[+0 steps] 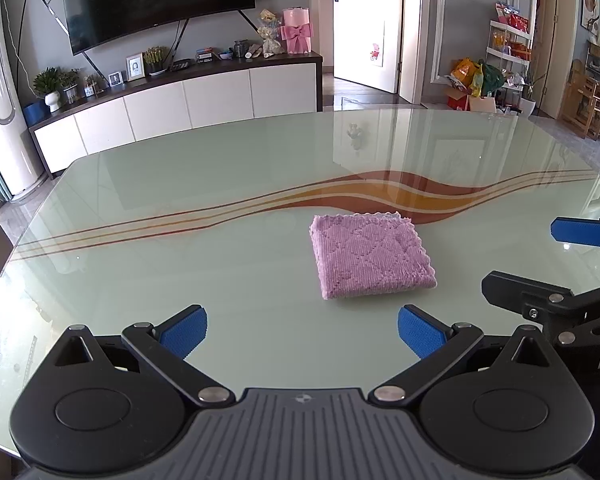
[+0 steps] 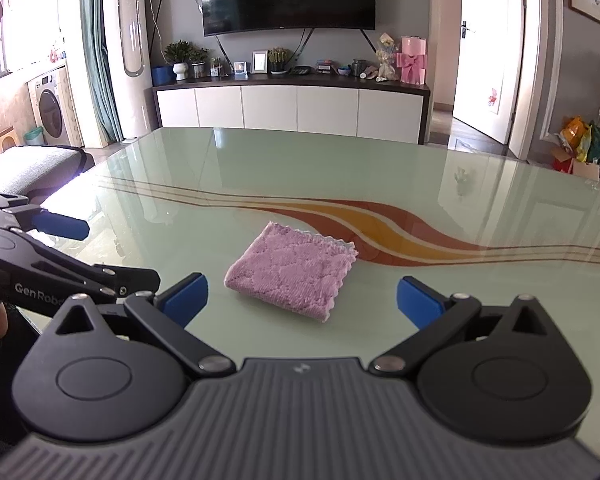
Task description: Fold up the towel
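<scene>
Glass table bearing the folded pink towel; left gripper and right gripper, both released, should withdraw without disturbing its layers.

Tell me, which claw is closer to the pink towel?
Right, though only slightly. The right claw is open just short of the towel, which sits almost between its fingers. The left claw is open too, a little farther back, with the towel ahead to its right.

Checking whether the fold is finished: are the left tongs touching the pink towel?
Apart. The left wrist view shows bare glass table between the open left tongs and the folded pink towel.
</scene>
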A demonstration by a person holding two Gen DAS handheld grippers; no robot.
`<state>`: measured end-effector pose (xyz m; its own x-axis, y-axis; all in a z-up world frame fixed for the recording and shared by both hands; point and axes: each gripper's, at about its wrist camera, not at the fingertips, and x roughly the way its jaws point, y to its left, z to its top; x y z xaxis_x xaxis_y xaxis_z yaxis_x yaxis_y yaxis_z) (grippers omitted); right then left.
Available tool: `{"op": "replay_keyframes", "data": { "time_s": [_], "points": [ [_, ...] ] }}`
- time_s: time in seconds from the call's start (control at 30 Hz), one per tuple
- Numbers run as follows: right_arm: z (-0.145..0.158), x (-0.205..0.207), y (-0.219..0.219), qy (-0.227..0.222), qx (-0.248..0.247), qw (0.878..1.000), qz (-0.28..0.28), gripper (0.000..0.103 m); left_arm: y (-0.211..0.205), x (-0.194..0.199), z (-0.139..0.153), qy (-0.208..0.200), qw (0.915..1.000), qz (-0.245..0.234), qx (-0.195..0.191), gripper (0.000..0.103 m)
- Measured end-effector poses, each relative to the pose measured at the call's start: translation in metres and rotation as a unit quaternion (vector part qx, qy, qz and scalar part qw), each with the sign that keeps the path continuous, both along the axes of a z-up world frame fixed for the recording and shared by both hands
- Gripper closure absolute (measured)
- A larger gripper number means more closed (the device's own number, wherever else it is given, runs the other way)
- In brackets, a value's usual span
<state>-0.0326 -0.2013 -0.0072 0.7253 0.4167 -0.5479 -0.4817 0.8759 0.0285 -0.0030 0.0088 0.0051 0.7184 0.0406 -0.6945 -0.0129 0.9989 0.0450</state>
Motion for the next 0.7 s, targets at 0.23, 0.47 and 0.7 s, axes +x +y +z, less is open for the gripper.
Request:
{"op": "replay_keyframes", "data": {
  "time_s": [0.23,0.47,0.7],
  "points": [
    [0.0021,-0.0025,-0.0003,-0.001,-0.001,1.0,0.003,0.0,-0.0019,-0.0019,0.0006,-0.002,1.0,-0.001,0.0,0.001],
    [0.0067,-0.0058,-0.0011,-0.009,-0.001,1.0,0.006,0.0,-0.0013,-0.0046,0.0036,-0.006,1.0,0.001,0.0,0.001],
    [0.0086,-0.0092,-0.0008,-0.012,-0.001,1.0,0.009,0.0,0.0006,-0.0073,0.0062,-0.009,1.0,0.003,0.001,0.001]
  ]
}}
